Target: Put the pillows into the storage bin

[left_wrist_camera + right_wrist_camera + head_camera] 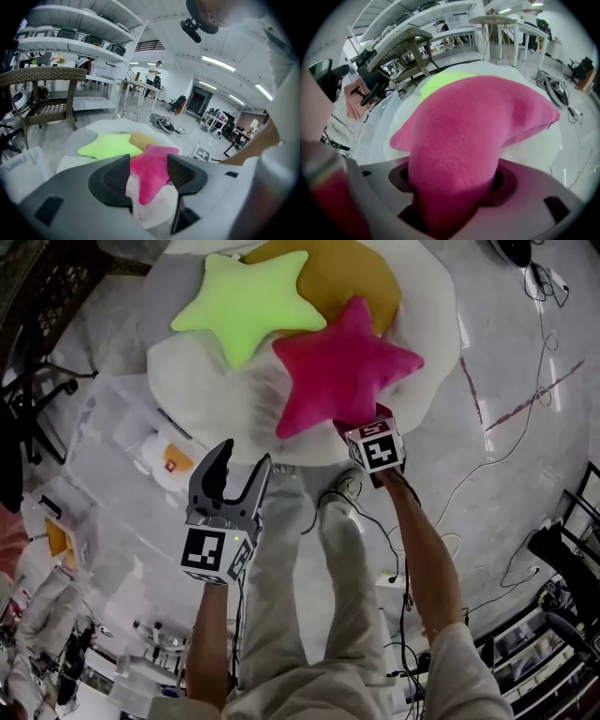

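A pink star pillow (342,367) lies on a white round cushion (187,381) beside a lime-green star pillow (246,306) and a mustard round pillow (347,273). My right gripper (356,421) is shut on the pink star's lower point; in the right gripper view the pink pillow (473,136) fills the space between the jaws of the right gripper (452,185) and bulges over them. My left gripper (244,454) hangs open and empty above the person's legs. In the left gripper view the left gripper (149,176) points at the pink pillow (152,168). A clear storage bin (112,456) stands at the left.
A black chair (28,399) stands at the far left, and a wicker chair (42,89) beyond the cushion. Cables (534,381) trail over the floor at the right. The person's legs (319,596) stand between the two grippers. Racks with clutter line the lower edges.
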{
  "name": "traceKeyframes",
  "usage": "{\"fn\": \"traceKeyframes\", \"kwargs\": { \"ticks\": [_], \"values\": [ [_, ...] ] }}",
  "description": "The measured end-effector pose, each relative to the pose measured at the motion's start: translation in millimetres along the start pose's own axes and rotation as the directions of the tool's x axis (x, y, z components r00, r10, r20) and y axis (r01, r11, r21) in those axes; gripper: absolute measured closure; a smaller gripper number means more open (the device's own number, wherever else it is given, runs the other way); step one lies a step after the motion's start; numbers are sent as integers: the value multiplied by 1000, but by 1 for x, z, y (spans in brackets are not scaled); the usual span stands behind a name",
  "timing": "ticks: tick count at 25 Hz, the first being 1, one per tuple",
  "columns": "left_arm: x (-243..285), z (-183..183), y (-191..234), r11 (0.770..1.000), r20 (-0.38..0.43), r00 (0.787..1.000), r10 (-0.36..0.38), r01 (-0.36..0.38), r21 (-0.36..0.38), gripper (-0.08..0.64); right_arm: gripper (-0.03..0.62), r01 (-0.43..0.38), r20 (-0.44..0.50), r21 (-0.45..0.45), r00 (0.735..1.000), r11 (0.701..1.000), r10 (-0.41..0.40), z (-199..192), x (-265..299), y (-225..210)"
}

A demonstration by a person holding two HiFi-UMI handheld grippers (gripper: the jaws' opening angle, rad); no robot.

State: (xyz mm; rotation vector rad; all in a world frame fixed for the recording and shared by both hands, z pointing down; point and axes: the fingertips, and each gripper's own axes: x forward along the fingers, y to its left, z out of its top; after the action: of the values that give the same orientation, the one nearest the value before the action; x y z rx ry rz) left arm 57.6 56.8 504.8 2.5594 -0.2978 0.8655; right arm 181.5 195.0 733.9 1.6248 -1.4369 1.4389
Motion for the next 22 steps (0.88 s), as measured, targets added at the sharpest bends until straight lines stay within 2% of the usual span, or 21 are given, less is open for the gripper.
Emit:
{"fn": "traceKeyframes", "kwargs": {
  "ticks": [7,13,18,22],
  "values": [
    [-23,23,-24,1000,59,998,20,-20,-1,327,272,16,133,-39,991,999,-11,1,-82,16],
    [-47,45,-24,998,108,992,63,-62,-17,327,268,14,216,-143,976,990,17,50,-125,39],
    [-78,39,12,987,144,977,155,-145,-74,327,268,-38,233,-248,968,968,98,103,-116,89],
    [-120,25,60,963,165,953,254,-233,-138,327,267,-98,216,-330,960,939,176,134,-94,153]
  ]
}}
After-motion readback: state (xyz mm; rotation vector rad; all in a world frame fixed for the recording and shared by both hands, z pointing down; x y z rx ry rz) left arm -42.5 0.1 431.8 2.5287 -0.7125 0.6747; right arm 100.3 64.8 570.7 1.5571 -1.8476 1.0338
